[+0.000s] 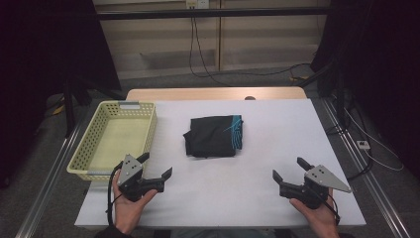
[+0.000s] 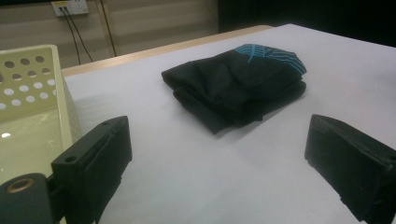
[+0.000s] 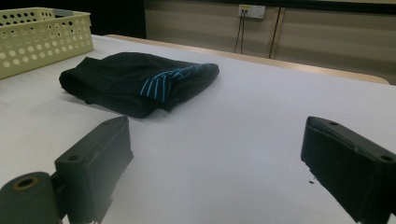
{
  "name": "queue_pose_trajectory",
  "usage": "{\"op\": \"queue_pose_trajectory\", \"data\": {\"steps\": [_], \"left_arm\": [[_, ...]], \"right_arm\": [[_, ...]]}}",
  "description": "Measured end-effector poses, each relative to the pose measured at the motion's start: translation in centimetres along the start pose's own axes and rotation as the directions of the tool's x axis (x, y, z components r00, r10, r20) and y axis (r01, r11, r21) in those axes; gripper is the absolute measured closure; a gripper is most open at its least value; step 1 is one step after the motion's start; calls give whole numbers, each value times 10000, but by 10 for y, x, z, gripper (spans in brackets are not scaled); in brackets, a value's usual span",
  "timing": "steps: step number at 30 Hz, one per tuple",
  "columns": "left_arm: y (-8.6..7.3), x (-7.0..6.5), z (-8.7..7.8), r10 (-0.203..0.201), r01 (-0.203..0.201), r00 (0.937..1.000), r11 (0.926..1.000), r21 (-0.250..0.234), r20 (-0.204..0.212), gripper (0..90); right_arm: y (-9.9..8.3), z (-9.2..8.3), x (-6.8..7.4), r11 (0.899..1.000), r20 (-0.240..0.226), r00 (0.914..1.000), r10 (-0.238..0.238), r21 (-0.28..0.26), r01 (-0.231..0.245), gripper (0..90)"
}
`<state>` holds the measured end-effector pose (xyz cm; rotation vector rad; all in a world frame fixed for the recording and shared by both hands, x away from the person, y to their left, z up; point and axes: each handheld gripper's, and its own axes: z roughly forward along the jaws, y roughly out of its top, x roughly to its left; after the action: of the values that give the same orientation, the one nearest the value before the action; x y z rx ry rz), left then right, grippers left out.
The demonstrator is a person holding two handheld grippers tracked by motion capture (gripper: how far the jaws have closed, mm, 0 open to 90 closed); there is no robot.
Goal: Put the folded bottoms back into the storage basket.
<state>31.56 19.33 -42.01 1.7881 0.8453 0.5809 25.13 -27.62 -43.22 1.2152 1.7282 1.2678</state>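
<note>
Folded black garment at counter centre, basket at left edge. Left gripper and right gripper wide open, empty, near front edge. Advice: approach low, pinch opposite folded edges together.

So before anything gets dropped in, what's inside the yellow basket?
The yellow basket looks empty: its bare floor shows in the high view and the left gripper view. The strip behind its near wall is hidden. The folded black garment lies outside it.
</note>
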Motion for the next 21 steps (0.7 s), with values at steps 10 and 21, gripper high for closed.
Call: {"op": "queue_pose_trajectory", "data": {"steps": [10, 21], "left_arm": [[1, 2, 1, -167, 170, 9998, 9996, 226, -145, 52], [7, 0, 7, -120, 108, 9997, 9987, 506, 224, 41]], "right_arm": [[-1, 2, -1, 10000, -74, 10000, 47, 70, -46, 82], [-1, 4, -2, 9996, -251, 9995, 175, 211, -169, 84]]}}
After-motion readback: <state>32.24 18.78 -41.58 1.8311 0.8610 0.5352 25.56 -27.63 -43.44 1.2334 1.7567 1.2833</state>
